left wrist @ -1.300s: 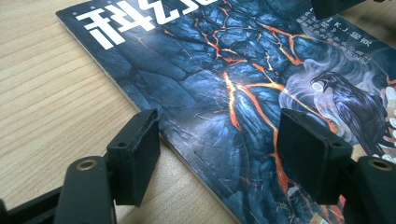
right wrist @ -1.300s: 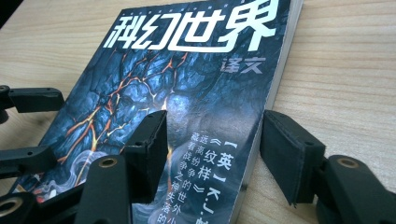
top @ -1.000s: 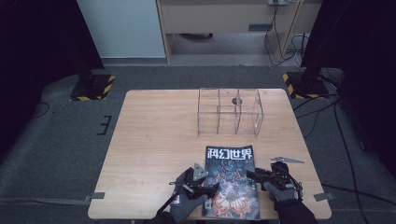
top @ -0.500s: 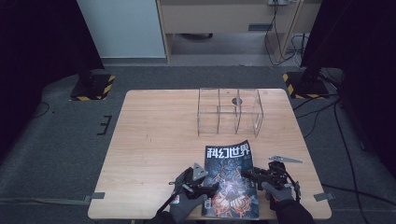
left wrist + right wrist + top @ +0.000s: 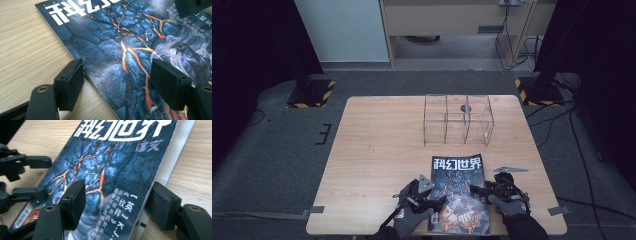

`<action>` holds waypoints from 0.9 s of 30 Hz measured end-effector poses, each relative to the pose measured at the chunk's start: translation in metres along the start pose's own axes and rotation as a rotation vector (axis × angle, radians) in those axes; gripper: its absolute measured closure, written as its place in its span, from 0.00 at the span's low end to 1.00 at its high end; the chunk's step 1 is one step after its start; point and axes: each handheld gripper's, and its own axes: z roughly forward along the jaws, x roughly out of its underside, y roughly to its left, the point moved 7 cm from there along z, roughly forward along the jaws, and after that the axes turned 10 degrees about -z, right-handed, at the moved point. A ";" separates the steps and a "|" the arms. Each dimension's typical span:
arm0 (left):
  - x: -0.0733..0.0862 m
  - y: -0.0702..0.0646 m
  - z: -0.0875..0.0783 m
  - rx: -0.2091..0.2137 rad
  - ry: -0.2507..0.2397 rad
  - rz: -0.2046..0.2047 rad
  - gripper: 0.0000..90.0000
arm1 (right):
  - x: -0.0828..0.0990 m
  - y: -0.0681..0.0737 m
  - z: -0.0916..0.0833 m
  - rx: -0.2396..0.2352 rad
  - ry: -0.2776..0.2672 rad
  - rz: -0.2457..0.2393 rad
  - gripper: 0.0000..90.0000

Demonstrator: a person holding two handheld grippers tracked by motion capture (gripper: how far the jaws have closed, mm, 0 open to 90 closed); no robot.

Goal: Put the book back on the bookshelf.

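A magazine (image 5: 458, 192) with a dark blue and orange lava cover and white Chinese title lies flat near the table's front edge. My left gripper (image 5: 439, 202) comes in from the magazine's left. It is open (image 5: 120, 86) and straddles the left edge of the magazine (image 5: 120, 37), one pad over the wood and the other over the cover. My right gripper (image 5: 478, 190) reaches in from the right. It is open (image 5: 117, 205) across the right edge of the magazine (image 5: 112, 157), where a white strip of pages shows. Nothing is held.
A clear acrylic rack (image 5: 458, 120) with upright dividers stands on the wooden table (image 5: 377, 165) behind the magazine. A small grey metal piece (image 5: 510, 170) lies just right of the magazine. The other gripper's jaws (image 5: 32, 177) sit close at the left.
My right gripper has slid left, so its jaws now reach over the magazine's right edge. The left gripper has barely moved.
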 end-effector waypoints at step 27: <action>0.000 -0.001 0.000 0.005 0.004 0.005 0.27 | -0.009 0.009 0.014 -0.081 0.037 -0.074 0.38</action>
